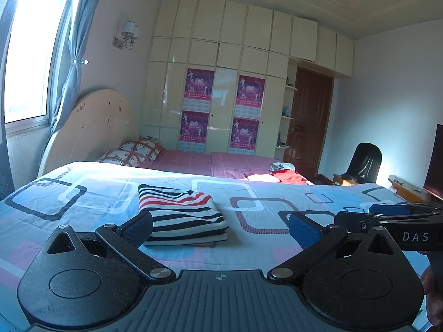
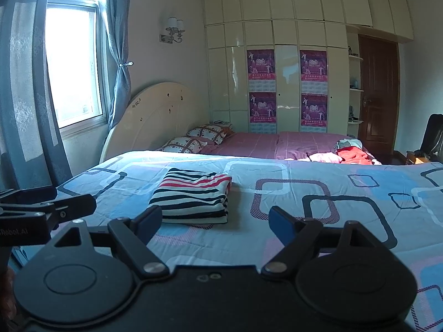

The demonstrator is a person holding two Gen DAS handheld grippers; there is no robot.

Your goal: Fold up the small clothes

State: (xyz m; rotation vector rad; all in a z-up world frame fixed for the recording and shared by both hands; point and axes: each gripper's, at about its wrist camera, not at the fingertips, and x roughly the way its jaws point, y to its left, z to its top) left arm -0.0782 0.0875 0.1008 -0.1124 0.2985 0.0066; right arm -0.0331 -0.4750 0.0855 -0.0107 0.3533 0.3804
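Left gripper [image 1: 220, 225] jaws wide apart, nothing between them. Right gripper [image 2: 214, 221] the same, empty. Folded striped garment [image 1: 181, 211] lies flat on the patterned quilt [image 1: 277, 191] just ahead of both, untouched. Bare quilt on every side. Unfolded clothes pile [image 1: 282, 174] far off on the pink bedsheet [image 1: 210, 163].

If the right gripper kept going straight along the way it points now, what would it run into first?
Most likely the quilt. The open right gripper points slightly downward at bare cover just right of the folded striped shirt, which lies nearer its left finger. Depth is hard to judge, so the shirt's edge might get brushed.
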